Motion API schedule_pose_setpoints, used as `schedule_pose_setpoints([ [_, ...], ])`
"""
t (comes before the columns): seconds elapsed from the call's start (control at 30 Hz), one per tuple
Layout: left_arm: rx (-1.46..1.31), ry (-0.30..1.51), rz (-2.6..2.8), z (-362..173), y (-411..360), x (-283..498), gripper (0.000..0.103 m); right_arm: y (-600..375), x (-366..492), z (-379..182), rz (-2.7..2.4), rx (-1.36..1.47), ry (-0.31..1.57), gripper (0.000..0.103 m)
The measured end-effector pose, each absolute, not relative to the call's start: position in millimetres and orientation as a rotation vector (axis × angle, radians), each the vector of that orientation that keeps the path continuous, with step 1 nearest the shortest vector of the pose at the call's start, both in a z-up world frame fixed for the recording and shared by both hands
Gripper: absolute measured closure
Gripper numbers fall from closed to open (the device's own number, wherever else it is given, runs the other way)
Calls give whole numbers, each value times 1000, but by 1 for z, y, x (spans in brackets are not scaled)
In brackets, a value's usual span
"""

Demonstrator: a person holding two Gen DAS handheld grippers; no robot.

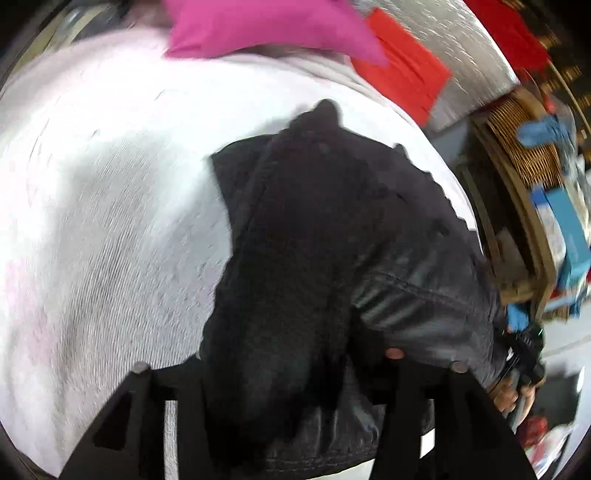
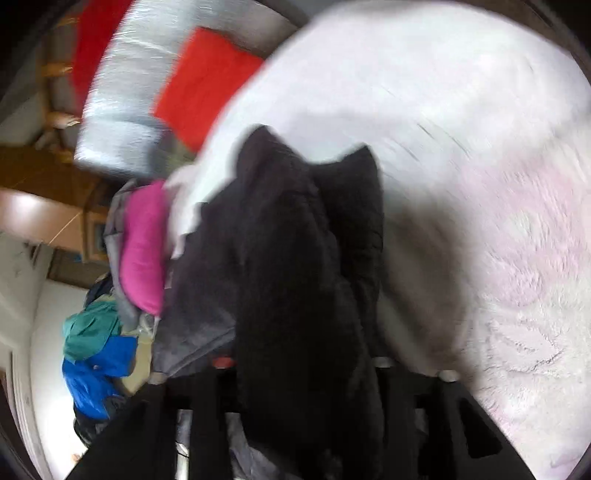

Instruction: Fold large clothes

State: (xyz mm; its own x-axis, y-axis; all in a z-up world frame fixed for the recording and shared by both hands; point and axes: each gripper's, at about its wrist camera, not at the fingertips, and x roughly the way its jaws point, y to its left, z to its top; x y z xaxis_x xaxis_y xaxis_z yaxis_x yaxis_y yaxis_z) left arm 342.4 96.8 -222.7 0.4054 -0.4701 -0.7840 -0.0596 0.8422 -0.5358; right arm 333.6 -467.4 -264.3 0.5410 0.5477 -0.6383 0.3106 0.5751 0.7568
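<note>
A large dark jacket (image 1: 317, 229), with black fleece lining and grey denim-like outer cloth, lies bunched on a white fuzzy blanket (image 1: 110, 206). My left gripper (image 1: 295, 406) is shut on the jacket's near edge; fleece bulges between its black fingers (image 1: 399, 424). In the right wrist view the same jacket (image 2: 295, 277) hangs in a lifted bunch from my right gripper (image 2: 303, 413), which is shut on it. The other hand-held gripper (image 1: 524, 354) shows at the jacket's right edge. Both views are motion-blurred.
A pink pillow (image 1: 266, 26) and a red cushion (image 1: 402, 62) lie at the blanket's far edge. A wicker shelf (image 1: 524, 155) with blue boxes stands to the right. A pile of pink, teal and blue clothes (image 2: 110, 314) lies left of the jacket.
</note>
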Motion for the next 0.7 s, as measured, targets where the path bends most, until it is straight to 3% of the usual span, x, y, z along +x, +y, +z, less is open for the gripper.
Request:
schedule_pose_setpoints([
  [0.13,-468,1063,-187,-194,97,328,50,-486,317,-242,98,971,981,44],
  [0.33,-296,828,-28,-142,92,287,46,-494,266,-172,-35,751,697,36],
  [0.37,-272,794,-22,-135,89,283,46,-488,264,-168,3,732,688,37],
  [0.4,-255,772,-29,-129,88,282,43,-481,262,-166,26,713,688,45],
  [0.43,-225,749,-59,-125,78,280,38,-469,262,-164,52,681,699,61],
  [0.47,-207,751,-77,-126,73,283,36,-457,266,-167,81,652,734,65],
  [0.57,-111,856,-88,-148,51,289,35,-433,282,-190,55,598,887,65],
  [0.63,-27,1032,-36,-183,37,307,34,-428,295,-208,-13,578,979,66],
  [0.7,2,1056,-9,-196,31,311,32,-423,298,-206,-26,536,987,66],
])
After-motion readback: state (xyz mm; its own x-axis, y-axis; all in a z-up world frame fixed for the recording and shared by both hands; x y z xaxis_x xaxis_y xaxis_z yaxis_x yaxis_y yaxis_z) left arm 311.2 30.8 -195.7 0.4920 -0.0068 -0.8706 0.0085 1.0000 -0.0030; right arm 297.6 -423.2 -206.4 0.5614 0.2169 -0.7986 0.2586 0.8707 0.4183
